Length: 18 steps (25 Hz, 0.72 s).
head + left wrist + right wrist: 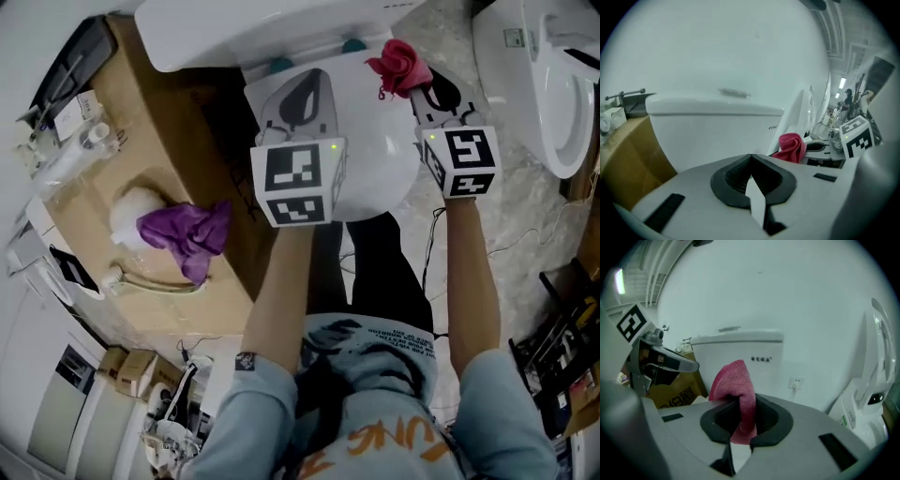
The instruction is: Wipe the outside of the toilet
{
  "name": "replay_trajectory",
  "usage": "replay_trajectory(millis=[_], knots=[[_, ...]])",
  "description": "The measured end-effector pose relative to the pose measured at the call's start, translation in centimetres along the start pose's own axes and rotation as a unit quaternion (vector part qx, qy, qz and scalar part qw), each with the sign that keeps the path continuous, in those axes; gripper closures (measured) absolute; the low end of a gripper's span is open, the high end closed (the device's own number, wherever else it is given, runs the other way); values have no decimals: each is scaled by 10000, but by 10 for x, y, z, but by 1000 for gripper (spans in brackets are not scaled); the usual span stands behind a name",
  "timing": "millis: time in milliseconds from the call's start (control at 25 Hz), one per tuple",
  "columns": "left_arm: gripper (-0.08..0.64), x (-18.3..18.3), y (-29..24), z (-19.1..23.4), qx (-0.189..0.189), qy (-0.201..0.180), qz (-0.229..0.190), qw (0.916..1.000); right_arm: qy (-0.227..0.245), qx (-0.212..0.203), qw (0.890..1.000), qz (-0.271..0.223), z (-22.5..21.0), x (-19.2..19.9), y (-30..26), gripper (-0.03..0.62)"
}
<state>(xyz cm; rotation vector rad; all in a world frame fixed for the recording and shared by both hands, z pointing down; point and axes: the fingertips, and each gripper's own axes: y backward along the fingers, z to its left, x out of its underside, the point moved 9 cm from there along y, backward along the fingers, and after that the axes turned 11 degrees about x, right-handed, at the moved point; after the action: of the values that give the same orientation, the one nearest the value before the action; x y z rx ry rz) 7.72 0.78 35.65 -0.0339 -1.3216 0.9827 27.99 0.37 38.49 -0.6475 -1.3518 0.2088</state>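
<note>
The white toilet has its lid down and its tank at the top of the head view. My right gripper is shut on a bunched red cloth, held over the back right of the lid near the tank. In the right gripper view the red cloth sticks up between the jaws of the right gripper, facing the tank. My left gripper hovers over the lid's left side. In the left gripper view that left gripper is shut with nothing in it, and the red cloth shows to its right.
A cardboard box stands left of the toilet, carrying a purple cloth and a white object. A second white toilet stands at the right. The person's legs are in front of the bowl. Clutter lies on the floor at the lower left and right.
</note>
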Motion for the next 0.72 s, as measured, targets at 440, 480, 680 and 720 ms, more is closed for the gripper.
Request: replay_trajectory(millis=[440,480,680,720], knots=[[535,-93,174,-3,-95,178,-1204,9925,-832,-128,9906,-1081,77,-144,107,526],[535,-102,188,-6,-149,243,-1379,9900,-832,-166,9891,-1200,86,-160,117,526],[535,-148,239,-22,-303,12,-1969,9799,-915,-216,9805,-1724,113,-226,160,526],[535,-155,248,-25,-313,-82,-2022,9788,-960,-206,9786,-1809,114,-237,171,526]])
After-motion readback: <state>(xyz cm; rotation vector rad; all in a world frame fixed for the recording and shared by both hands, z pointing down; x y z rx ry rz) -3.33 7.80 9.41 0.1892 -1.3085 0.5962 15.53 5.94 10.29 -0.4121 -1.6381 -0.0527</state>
